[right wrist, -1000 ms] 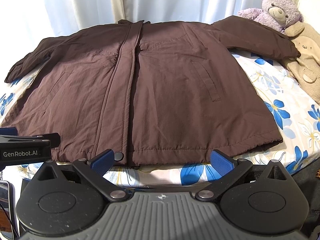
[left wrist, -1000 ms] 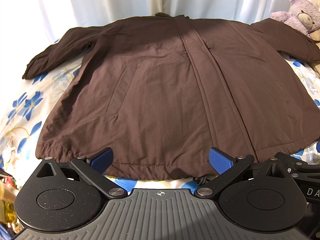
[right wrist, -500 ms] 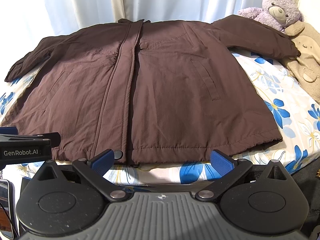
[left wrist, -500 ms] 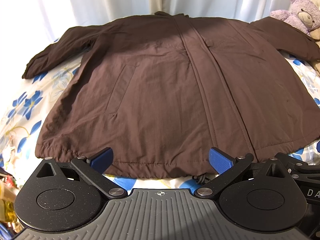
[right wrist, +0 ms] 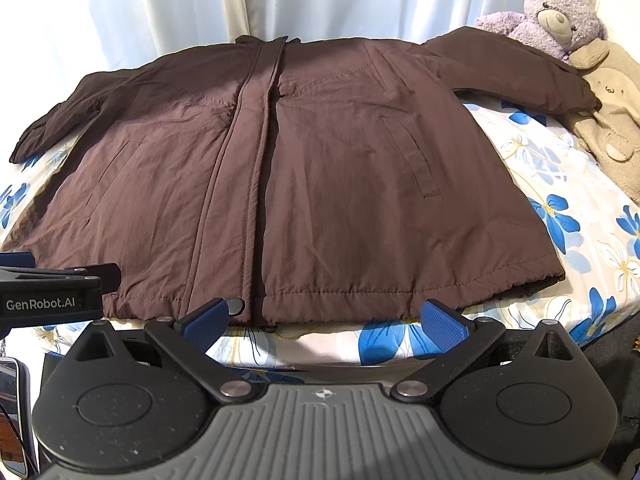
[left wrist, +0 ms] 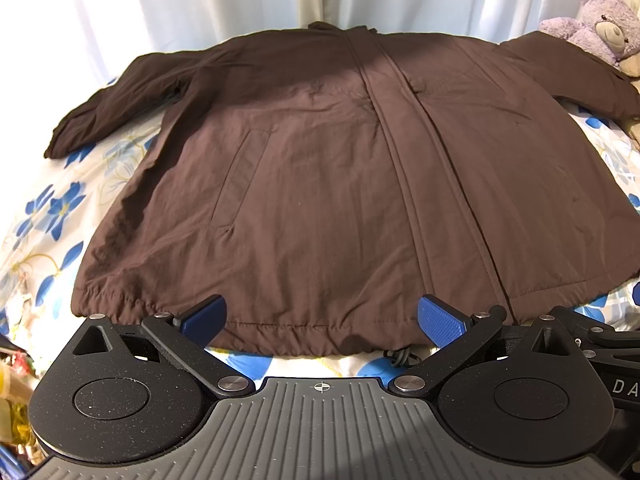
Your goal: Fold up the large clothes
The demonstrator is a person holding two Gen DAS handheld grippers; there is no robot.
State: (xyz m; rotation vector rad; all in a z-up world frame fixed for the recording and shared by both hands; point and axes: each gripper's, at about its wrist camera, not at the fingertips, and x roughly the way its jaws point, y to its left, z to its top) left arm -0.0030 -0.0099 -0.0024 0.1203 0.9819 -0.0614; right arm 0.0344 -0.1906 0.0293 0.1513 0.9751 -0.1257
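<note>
A large dark brown jacket (left wrist: 328,184) (right wrist: 304,184) lies spread flat, front up, on a bed, with both sleeves stretched out to the sides. Its hem faces me. My left gripper (left wrist: 322,320) hovers open just before the hem, left of the front placket, with nothing between its blue pads. My right gripper (right wrist: 325,322) is open too, in front of the hem at the right half of the jacket, and holds nothing. The left gripper's body (right wrist: 48,300) shows at the left edge of the right wrist view.
The bed sheet (right wrist: 560,216) is white with blue flowers and shows around the jacket. A purple teddy bear (right wrist: 548,16) and a beige plush toy (right wrist: 612,120) lie by the right sleeve. White curtains (left wrist: 200,4) hang behind the bed.
Both grippers have edged slightly forward and up toward the hem; the jacket has not moved and both grippers stay open.
</note>
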